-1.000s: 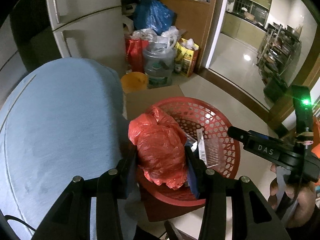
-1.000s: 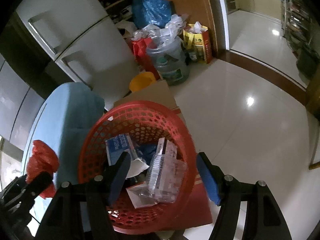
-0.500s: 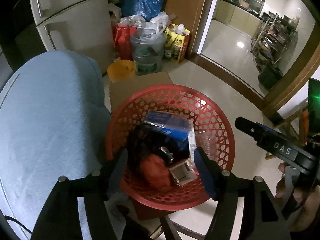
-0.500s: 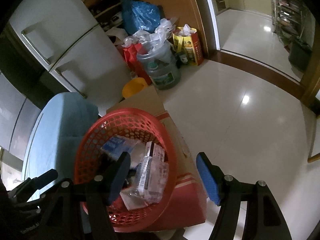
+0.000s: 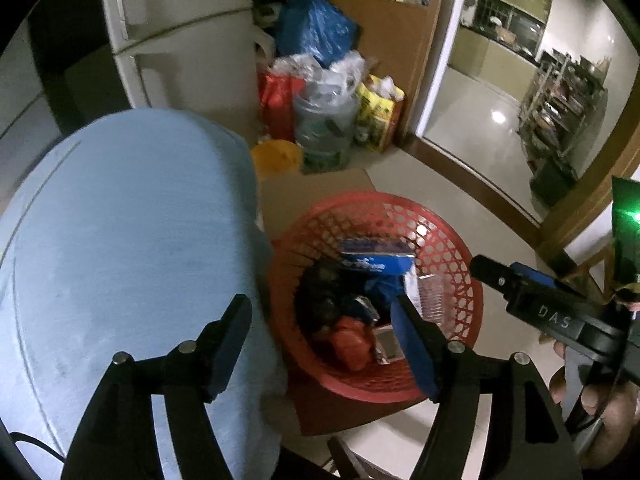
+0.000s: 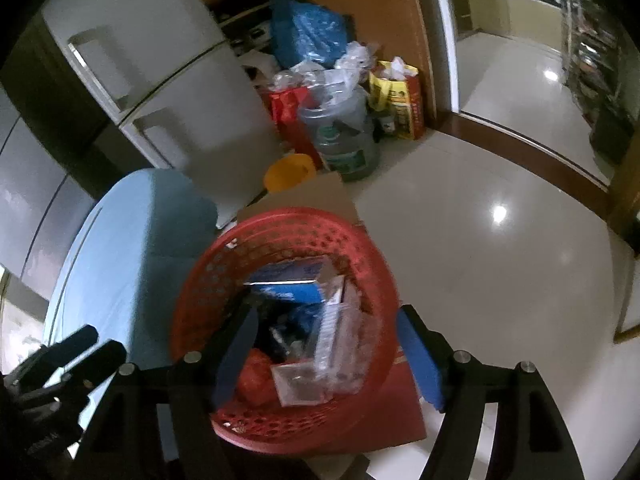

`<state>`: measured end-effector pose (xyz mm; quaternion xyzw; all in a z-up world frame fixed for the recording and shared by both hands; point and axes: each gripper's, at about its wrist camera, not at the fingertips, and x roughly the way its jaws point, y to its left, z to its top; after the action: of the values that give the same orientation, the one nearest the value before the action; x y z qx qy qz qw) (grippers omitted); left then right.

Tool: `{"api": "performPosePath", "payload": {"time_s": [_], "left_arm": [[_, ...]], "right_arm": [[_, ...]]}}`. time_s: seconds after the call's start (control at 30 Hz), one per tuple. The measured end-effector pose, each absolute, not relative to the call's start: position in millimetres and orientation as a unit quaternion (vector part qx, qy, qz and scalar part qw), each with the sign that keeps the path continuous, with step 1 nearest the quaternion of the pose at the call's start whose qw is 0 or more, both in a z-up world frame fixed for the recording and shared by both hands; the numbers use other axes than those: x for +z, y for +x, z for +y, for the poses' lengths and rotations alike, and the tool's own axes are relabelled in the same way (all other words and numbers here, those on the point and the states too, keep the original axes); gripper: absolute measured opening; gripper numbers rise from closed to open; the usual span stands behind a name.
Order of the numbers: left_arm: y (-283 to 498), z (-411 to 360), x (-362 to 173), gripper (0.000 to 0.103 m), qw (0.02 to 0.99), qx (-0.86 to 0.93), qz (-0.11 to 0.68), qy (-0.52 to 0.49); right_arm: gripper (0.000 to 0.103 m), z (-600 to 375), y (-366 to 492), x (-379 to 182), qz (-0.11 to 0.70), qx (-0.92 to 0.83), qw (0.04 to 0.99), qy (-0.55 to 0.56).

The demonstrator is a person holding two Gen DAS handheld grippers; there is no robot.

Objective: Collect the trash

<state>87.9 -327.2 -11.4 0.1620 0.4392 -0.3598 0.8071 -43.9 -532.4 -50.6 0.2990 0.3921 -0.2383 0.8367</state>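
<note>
A red mesh basket (image 5: 448, 240) (image 6: 200, 300) stands on a cardboard box (image 5: 316, 196) beside a table covered in light blue cloth (image 5: 128, 248). In the basket lie a crumpled red plastic bag (image 5: 352, 342) (image 6: 256, 380), a blue carton (image 5: 376, 258) (image 6: 296, 284), clear plastic packaging (image 6: 340, 344) and dark trash. My left gripper (image 5: 322, 320) is open and empty above the basket's near left edge. My right gripper (image 6: 326, 340) is open and empty above the basket; it also shows in the left wrist view (image 5: 496, 272).
A white fridge (image 5: 180, 48) stands behind the table. A yellow bucket (image 5: 278, 156), a large water jug (image 5: 324, 136), red, yellow and blue bags (image 5: 312, 32) crowd the wall. Glossy tiled floor (image 6: 500, 240) spreads right toward a doorway.
My left gripper opened and let the red bag fall into the basket, then drew back toward the table. My right gripper moved in over the basket.
</note>
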Motion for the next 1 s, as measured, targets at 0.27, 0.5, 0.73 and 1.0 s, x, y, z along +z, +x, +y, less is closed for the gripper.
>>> {"api": "performPosePath", "payload": {"time_s": [0.27,0.5,0.73,1.0], "left_arm": [[85.2,-272.0,9.8,0.073,0.843,-0.326,0.407,0.132],[80.9,-227.3,16.2,0.073,0.864,-0.294,0.395,0.105],[79.9,-183.8,16.1,0.087,0.884,-0.256,0.384,0.073],[77.9,-159.6,10.8,0.087,0.887,-0.240,0.390,0.055]], "right_arm": [[0.078,-488.4,-32.1,-33.4,0.397,-0.217,0.853,0.260],[0.088,-439.6,-32.6,-20.1,0.398,-0.205,0.871,0.201],[0.098,-401.6,-41.0,-15.9,0.388,-0.204,0.886,0.153],[0.098,-380.7,-45.9,-13.2,0.379,-0.194,0.895,0.133]]}}
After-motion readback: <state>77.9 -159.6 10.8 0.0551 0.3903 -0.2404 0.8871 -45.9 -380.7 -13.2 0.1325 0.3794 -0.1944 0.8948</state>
